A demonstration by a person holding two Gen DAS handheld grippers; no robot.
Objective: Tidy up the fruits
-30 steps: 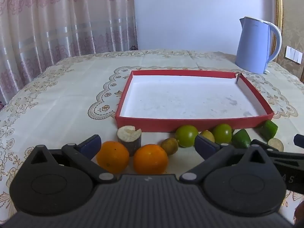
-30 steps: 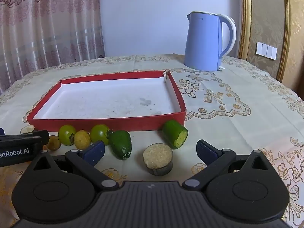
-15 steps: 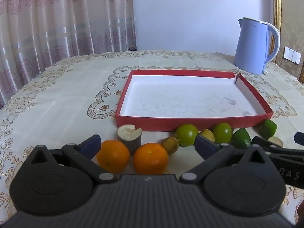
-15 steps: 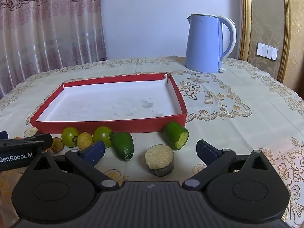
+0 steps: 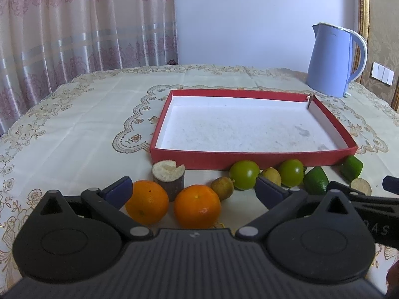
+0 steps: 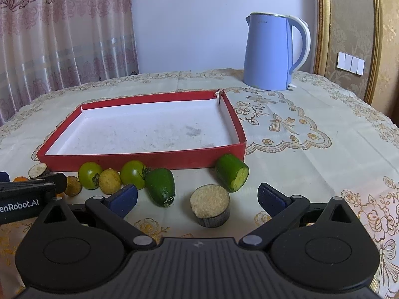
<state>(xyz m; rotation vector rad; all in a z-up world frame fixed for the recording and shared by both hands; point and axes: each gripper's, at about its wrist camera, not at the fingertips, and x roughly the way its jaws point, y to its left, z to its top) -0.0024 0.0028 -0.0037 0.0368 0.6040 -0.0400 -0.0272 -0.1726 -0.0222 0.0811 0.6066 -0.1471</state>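
1. Left tongs stood open and empty, low over the worktop, with two oranges lying between the spread fingers.
2. Right tongs were likewise open and empty, near a cut brown-skinned piece.
3. The fruits lay in a row along the near wall of the empty red tray; sorting had apparently not begun.
4. Next move, judged: close on one orange and lift it over the near wall.
5. An embroidered cream tablecloth covered the worktop; a blue kettle stood far right and curtains hung at the left.
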